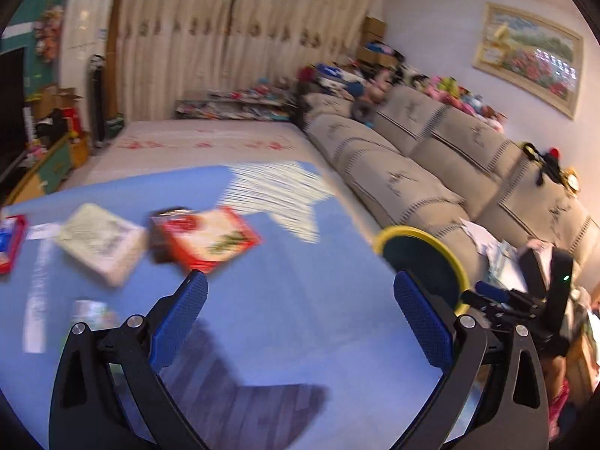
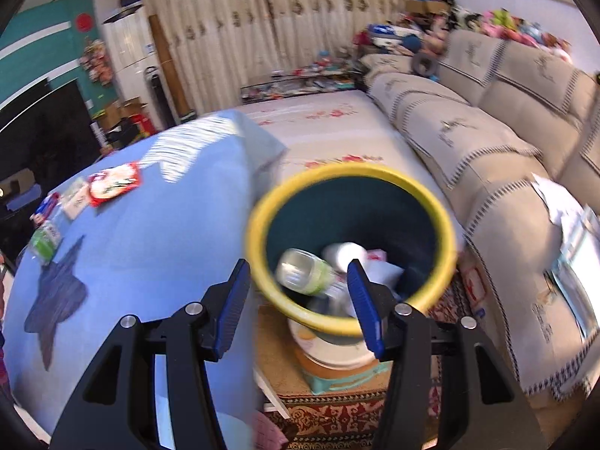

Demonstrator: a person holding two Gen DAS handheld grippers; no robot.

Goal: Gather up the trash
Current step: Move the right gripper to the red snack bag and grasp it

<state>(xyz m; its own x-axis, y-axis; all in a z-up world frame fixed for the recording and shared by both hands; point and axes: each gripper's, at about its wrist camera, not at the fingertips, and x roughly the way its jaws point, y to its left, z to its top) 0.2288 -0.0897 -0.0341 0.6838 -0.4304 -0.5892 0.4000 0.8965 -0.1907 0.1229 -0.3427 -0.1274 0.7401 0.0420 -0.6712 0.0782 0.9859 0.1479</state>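
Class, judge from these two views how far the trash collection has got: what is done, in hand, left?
Done: a plastic bottle and other scraps lie in the yellow-rimmed bin. In hand: nothing; left gripper and right gripper are both empty. Left: red packet, white packet and green-labelled bottle on the blue cloth.

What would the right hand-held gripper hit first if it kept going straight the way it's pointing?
Probably the yellow-rimmed bin: the right hand-held gripper aims into its open mouth, so it would likely meet the near rim or the clear plastic bottle lying inside. Depth is unclear.
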